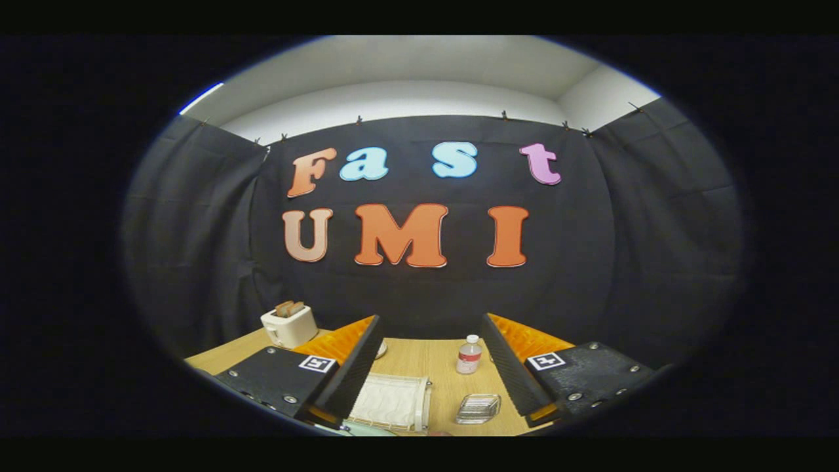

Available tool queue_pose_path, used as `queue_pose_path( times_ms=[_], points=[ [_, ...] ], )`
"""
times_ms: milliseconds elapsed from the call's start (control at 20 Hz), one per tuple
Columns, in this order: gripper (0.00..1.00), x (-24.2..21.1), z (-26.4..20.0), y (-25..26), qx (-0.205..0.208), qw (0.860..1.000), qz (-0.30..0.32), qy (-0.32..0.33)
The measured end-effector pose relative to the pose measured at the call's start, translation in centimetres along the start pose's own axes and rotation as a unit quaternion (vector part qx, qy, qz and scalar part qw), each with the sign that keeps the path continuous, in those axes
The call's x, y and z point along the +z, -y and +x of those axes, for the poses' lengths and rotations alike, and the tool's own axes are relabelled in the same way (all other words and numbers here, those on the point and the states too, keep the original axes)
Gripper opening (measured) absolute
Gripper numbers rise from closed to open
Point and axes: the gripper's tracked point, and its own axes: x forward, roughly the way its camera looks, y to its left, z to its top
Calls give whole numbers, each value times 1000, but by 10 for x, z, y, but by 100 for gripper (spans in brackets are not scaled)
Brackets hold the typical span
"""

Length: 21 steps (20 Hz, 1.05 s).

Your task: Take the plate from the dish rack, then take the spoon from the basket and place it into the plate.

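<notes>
My gripper [431, 318] is held high above a wooden table [419, 367], open, with nothing between its black and orange fingers [357, 357]. Down between the fingers, close to the left one, lies a white wire rack or basket [391, 401]; I cannot tell which, and what it holds is too small to make out. A pale greenish rim [364, 430], perhaps a plate, peeks out just below it. No spoon can be made out.
A small water bottle [468, 354] stands on the table near the right finger. A clear glass dish [478, 408] lies in front of the bottle. A cream toaster [289, 325] with bread slices sits at the far left corner. Black cloth walls close the booth.
</notes>
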Motion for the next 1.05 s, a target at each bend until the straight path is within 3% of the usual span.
queue_pose_path(
  times_ms=[350, 1050],
  points=[
    [91, 1, 2, 11, -28, 1000, 7, 6],
    [91, -7, 4, -6, -11, 1000, -12, 4]
  ],
)
